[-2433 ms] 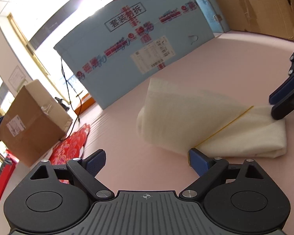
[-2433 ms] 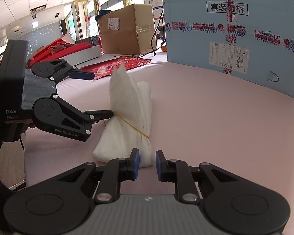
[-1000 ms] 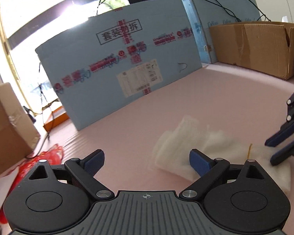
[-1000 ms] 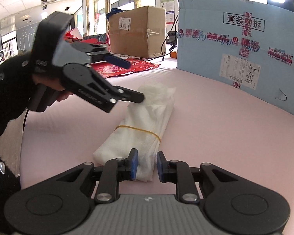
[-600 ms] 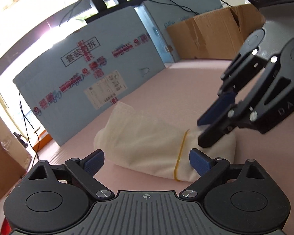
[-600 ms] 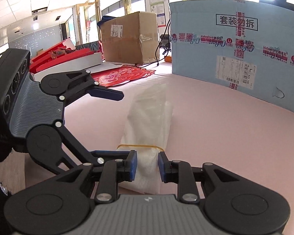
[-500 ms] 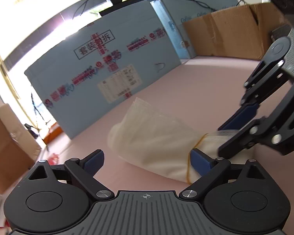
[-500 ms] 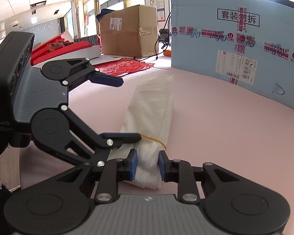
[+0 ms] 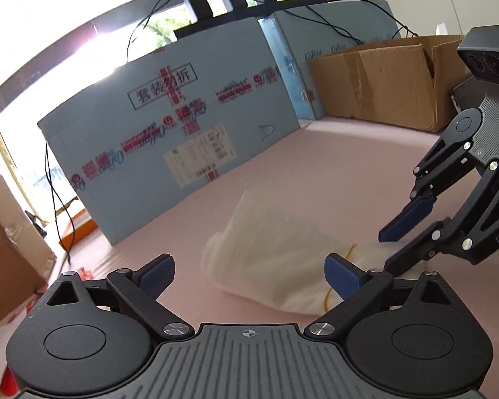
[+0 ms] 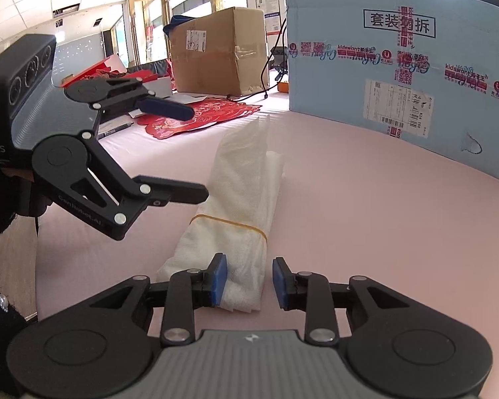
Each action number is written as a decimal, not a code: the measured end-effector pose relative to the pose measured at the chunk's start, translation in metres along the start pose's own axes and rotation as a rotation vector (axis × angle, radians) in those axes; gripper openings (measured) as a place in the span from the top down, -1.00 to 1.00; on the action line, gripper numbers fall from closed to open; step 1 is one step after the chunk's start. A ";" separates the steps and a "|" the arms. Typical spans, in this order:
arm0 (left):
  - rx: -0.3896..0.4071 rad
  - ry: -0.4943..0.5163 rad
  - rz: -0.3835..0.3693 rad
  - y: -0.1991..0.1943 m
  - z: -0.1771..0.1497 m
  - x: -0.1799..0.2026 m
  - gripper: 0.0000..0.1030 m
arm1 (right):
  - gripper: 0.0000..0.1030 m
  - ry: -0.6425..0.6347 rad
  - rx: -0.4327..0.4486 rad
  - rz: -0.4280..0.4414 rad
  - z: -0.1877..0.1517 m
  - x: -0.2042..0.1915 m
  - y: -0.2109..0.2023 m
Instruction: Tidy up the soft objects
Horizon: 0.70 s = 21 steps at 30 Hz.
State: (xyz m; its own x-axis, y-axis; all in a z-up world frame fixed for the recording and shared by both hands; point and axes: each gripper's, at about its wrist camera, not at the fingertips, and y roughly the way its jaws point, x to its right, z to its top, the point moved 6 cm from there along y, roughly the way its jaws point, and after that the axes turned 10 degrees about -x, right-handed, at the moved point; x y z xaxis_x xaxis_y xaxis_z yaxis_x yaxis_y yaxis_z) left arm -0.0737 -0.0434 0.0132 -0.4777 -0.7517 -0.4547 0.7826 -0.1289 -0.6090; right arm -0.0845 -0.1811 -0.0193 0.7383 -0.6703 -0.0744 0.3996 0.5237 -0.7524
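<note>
We see the white cloth bundle (image 10: 246, 206), bound by a yellow rubber band (image 10: 229, 223), lying on the pink bench (image 10: 382, 232). Left tongs (image 10: 196, 153) gape beside it; right tongs (image 10: 249, 281) straddle its near end, parted.

white cloth bundle (image 10: 241, 206), rolled up, yellow rubber band (image 10: 229, 223) round it (near one end), lying flat on pink tabletop (image 10: 382, 226)
</note>
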 end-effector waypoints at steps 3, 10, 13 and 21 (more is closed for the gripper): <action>-0.066 0.153 -0.018 0.017 0.003 0.030 -0.92 | 0.38 0.000 0.002 -0.003 0.000 0.000 0.001; -0.032 0.019 0.013 0.056 0.025 0.009 -0.94 | 0.50 -0.016 0.009 -0.007 -0.002 -0.003 0.000; -0.063 -0.145 -0.078 0.072 0.013 -0.025 -0.95 | 0.50 -0.003 0.010 0.009 -0.001 0.001 0.000; -0.027 -0.343 -0.293 0.036 -0.021 -0.055 -0.94 | 0.26 0.060 0.008 0.032 0.003 0.014 -0.003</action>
State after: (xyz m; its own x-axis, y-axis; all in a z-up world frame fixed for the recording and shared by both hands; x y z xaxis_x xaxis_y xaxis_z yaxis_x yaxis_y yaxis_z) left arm -0.0275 0.0071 0.0021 -0.5138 -0.8576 -0.0216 0.6213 -0.3546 -0.6987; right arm -0.0736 -0.1899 -0.0162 0.7168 -0.6836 -0.1372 0.3814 0.5492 -0.7436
